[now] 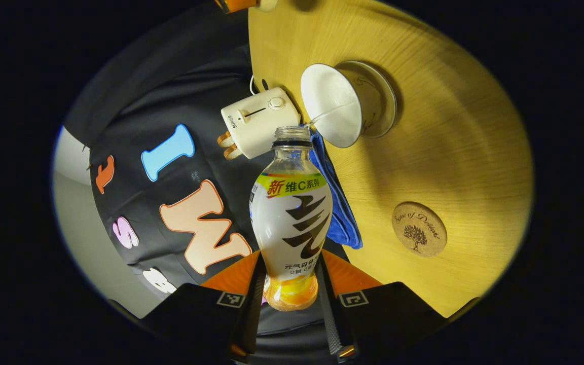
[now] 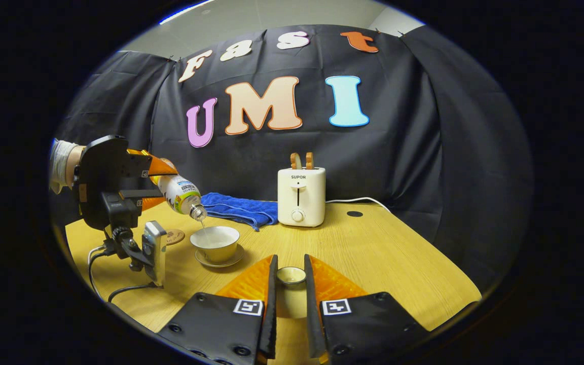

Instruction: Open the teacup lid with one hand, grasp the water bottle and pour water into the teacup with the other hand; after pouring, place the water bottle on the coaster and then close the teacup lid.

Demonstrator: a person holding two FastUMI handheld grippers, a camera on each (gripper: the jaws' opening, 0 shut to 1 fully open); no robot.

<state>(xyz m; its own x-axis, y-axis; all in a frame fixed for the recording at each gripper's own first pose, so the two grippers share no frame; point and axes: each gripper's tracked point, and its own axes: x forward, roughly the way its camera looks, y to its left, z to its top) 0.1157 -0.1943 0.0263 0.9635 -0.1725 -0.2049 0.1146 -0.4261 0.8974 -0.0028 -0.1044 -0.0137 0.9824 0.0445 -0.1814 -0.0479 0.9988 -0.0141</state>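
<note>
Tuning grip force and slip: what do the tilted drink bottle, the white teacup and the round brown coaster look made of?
Clear drink bottle: thin glossy plastic by the look, see-through neck, printed wrap label.
White teacup: likely glazed ceramic, smooth sheen, matching saucer.
Round brown coaster: matte, speckled, probably cork or wood, with a dark tree mark.

Wooden table bears saucer, coaster, toaster, towel.

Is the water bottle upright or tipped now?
Tipped. In the right gripper view the water bottle slants neck-down over the teacup, and a thin stream falls from its mouth into the teacup.
</note>
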